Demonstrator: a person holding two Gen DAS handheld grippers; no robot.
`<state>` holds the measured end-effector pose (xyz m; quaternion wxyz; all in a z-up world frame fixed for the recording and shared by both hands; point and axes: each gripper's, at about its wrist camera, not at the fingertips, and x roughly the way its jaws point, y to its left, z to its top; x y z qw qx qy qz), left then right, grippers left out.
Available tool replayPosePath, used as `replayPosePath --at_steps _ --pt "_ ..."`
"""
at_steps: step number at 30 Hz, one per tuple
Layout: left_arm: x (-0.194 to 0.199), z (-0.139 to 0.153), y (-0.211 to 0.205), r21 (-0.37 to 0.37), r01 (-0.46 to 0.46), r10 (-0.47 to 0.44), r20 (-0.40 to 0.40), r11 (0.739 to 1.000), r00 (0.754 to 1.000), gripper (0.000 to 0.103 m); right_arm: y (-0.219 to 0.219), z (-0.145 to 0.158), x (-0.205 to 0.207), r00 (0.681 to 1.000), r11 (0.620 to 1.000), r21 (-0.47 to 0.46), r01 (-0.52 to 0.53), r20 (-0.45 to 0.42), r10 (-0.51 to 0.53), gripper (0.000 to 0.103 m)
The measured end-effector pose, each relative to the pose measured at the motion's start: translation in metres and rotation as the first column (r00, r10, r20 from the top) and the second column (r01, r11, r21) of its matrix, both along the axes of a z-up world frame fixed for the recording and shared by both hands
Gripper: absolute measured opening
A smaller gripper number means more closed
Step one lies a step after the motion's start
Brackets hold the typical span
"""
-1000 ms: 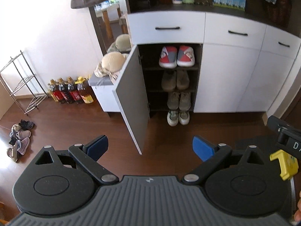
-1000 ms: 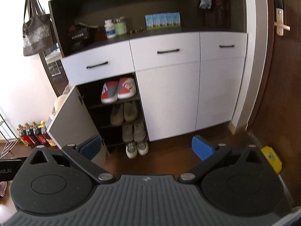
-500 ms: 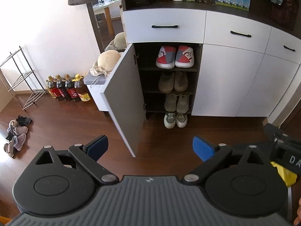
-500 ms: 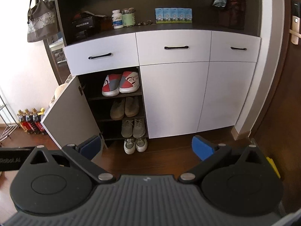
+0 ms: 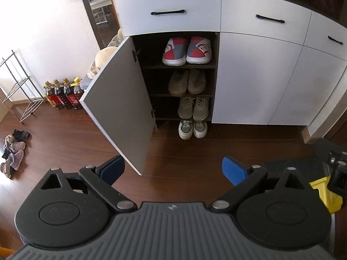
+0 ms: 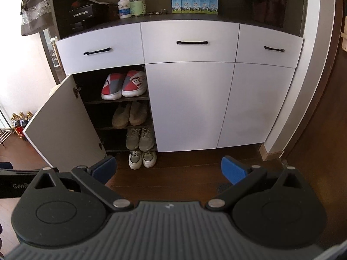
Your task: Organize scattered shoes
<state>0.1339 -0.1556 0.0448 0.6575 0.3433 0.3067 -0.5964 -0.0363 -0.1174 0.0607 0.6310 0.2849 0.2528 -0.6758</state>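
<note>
The white shoe cabinet [image 5: 249,80] stands ahead with its left door [image 5: 121,112] swung open. Inside are red-grey slippers [image 5: 186,51], brown shoes [image 5: 187,82] and grey sneakers [image 5: 194,108]. A white-green pair of sneakers [image 5: 192,129] sits on the floor at the cabinet's foot, also in the right wrist view [image 6: 142,159]. A heap of scattered shoes [image 5: 13,151] lies on the floor far left. My left gripper [image 5: 173,170] is open and empty. My right gripper [image 6: 168,170] is open and empty.
Oil bottles [image 5: 61,93] and a wire rack [image 5: 17,88] stand by the left wall. Hats [image 5: 104,59] lie on a low unit behind the door. A yellow object [image 5: 325,191] and a dark mat [image 5: 288,165] are at the right. A brown door [image 6: 325,108] is right.
Both grippers have moved closer to the cabinet, which now fills more of each view. Both stay open and empty.
</note>
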Motion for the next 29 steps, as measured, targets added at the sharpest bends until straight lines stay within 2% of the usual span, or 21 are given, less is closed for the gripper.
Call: replayPosePath --at_steps 18,25,29 --pt "-0.021 0.0 -0.031 -0.008 0.033 -0.033 0.002 0.999 0.999 0.099 -0.017 0.002 -0.021 1.0 1.0 -0.008 0.017 -0.008 -0.017 0.102" --pt "-0.023 0.006 -0.028 -0.048 0.049 -0.05 -0.009 0.998 0.999 0.099 -0.019 0.005 -0.019 1.0 1.0 -0.01 -0.008 -0.016 0.008 0.102" --pt "-0.022 0.006 -0.031 -0.028 0.038 -0.038 -0.008 0.999 0.999 0.099 -0.019 0.006 -0.017 1.0 1.0 -0.008 -0.018 -0.018 0.018 0.102"
